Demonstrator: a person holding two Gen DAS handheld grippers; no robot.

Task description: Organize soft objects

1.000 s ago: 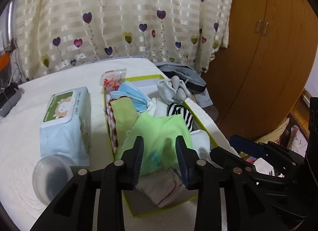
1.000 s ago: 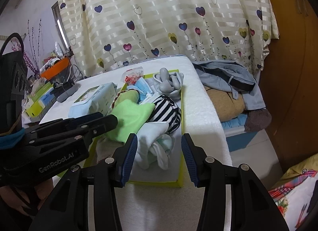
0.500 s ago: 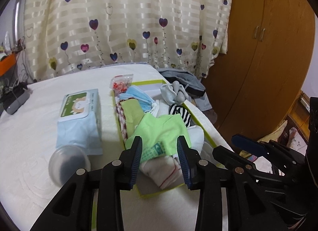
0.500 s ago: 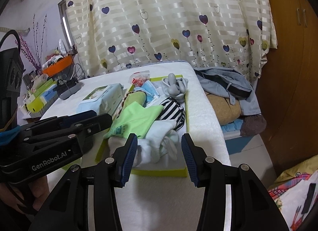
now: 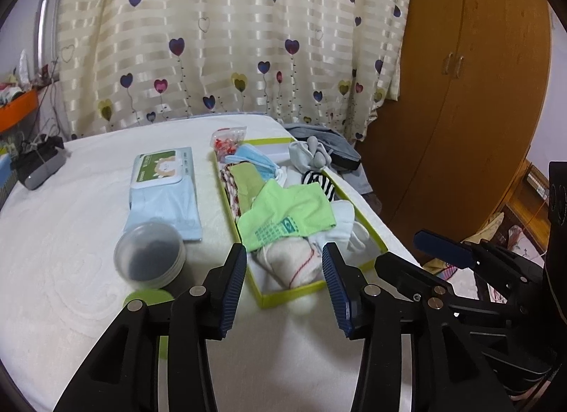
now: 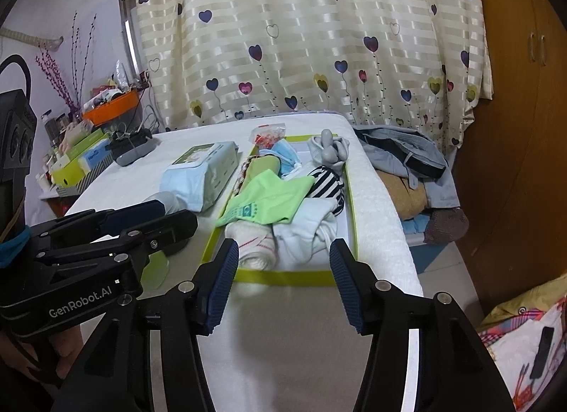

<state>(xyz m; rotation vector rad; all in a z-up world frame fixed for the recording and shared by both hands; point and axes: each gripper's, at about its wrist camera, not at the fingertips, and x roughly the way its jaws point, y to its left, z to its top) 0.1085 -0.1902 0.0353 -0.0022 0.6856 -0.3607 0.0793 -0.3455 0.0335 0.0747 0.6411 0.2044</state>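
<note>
A shallow box with a lime-green rim lies on the white bed and holds soft things: a light green cloth, a rolled white cloth with red stitching, white socks, a black-and-white striped sock, a blue face mask and grey socks. My left gripper is open and empty, just short of the box's near end. My right gripper is open and empty, also before the near end.
A wet-wipes pack and a clear round tub lie left of the box. A small red-and-white bag is at its far end. Clothes are piled at the bed's right edge. A wooden wardrobe stands right.
Both grippers have drawn back from the box, toward me. The left gripper no longer straddles the green cloth, which stays in the box.
</note>
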